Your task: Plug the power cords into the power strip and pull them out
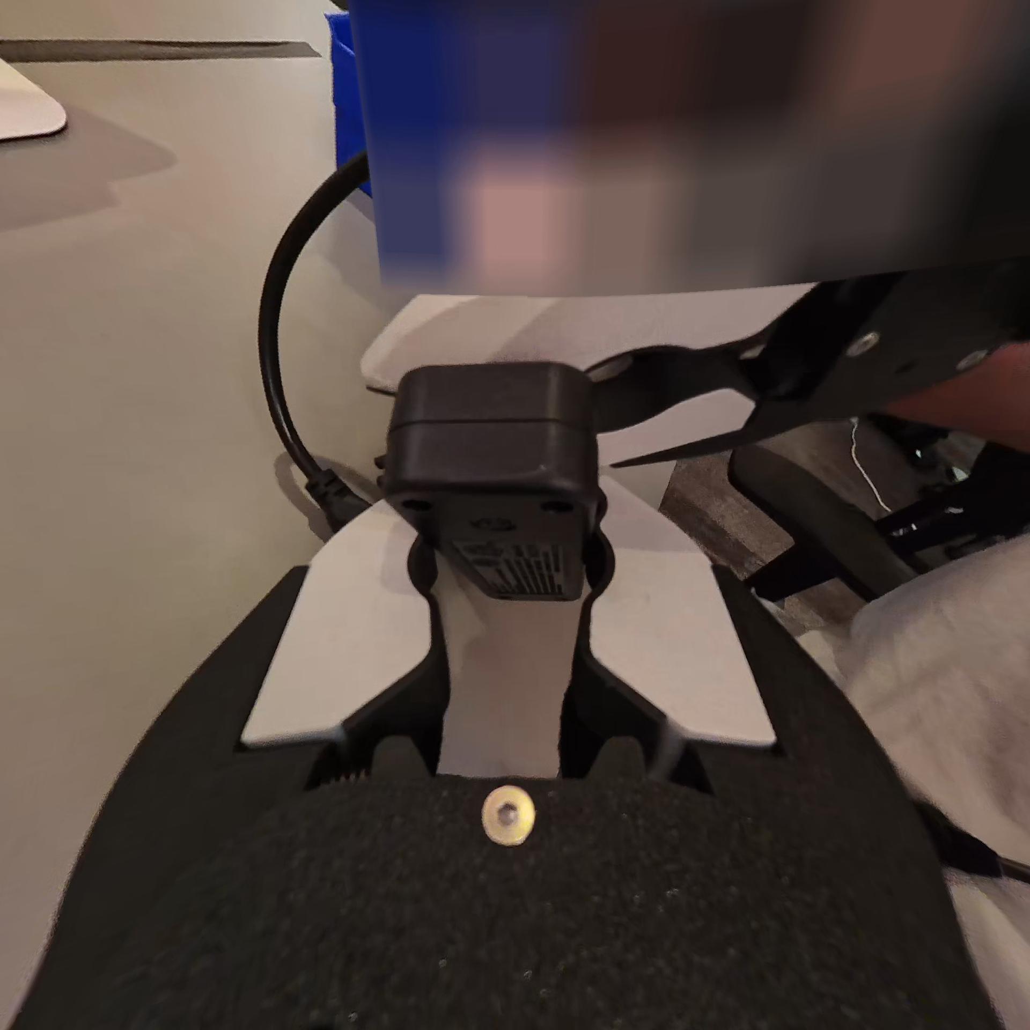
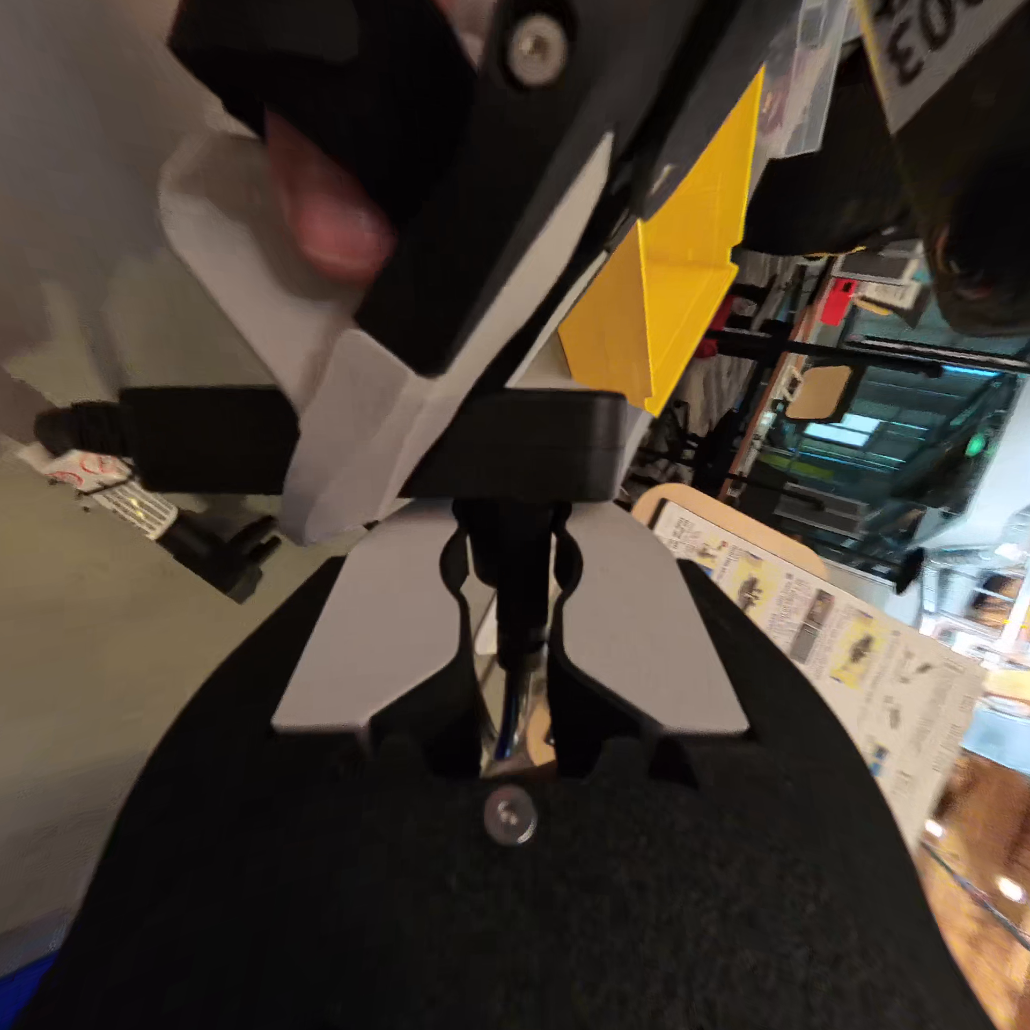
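Note:
My left gripper (image 1: 493,535) is shut on a black boxy power strip (image 1: 490,446) and holds it above the table, its labelled face towards the camera. A black cord (image 1: 278,334) loops from behind it to a ribbed collar at its left side. My right gripper (image 1: 613,415) comes in from the right, its fingertips at the strip's right side. In the right wrist view, my right gripper (image 2: 510,557) is shut on a black plug (image 2: 513,591) that sits against the power strip (image 2: 535,446). The left gripper's white finger (image 2: 356,423) crosses in front. The sockets are hidden.
A second black plug body (image 2: 206,440) with a ribbed cord end shows at the left above the grey table (image 1: 139,390). A blue bin (image 1: 348,111) stands behind the strip and a yellow bin (image 2: 669,290) shows beyond it. An office chair base (image 1: 836,529) is at the right.

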Motion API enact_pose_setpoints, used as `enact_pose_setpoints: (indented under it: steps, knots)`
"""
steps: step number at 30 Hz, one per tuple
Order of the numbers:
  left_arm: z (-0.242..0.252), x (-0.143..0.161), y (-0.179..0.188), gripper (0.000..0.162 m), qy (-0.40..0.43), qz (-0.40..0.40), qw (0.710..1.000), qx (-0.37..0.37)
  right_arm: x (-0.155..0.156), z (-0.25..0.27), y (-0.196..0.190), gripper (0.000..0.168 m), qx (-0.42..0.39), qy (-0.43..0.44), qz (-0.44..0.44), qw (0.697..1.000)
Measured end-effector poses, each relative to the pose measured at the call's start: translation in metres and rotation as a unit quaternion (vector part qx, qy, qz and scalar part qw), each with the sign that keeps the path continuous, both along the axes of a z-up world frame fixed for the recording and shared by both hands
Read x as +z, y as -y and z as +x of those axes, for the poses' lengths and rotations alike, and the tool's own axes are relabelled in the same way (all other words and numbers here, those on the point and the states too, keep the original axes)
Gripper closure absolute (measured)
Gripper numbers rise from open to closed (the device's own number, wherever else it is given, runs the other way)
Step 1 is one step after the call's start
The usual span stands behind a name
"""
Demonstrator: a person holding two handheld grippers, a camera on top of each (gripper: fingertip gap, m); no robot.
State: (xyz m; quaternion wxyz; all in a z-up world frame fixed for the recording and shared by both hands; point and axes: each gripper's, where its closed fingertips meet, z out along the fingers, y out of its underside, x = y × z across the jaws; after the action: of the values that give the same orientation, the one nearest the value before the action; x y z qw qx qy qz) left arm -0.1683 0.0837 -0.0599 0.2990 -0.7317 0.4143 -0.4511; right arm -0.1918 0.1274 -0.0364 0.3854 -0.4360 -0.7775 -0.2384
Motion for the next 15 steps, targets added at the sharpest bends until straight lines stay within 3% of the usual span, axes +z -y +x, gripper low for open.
enact_pose_setpoints:
  steps: [15]
  knots:
    - [-0.0049, 0.0075, -0.0008, 0.115, 0.064, 0.005, 0.998, 0.006, -0.0035, 0.0017, -0.0087, 0.143, -0.009, -0.043, 0.025, 0.999]
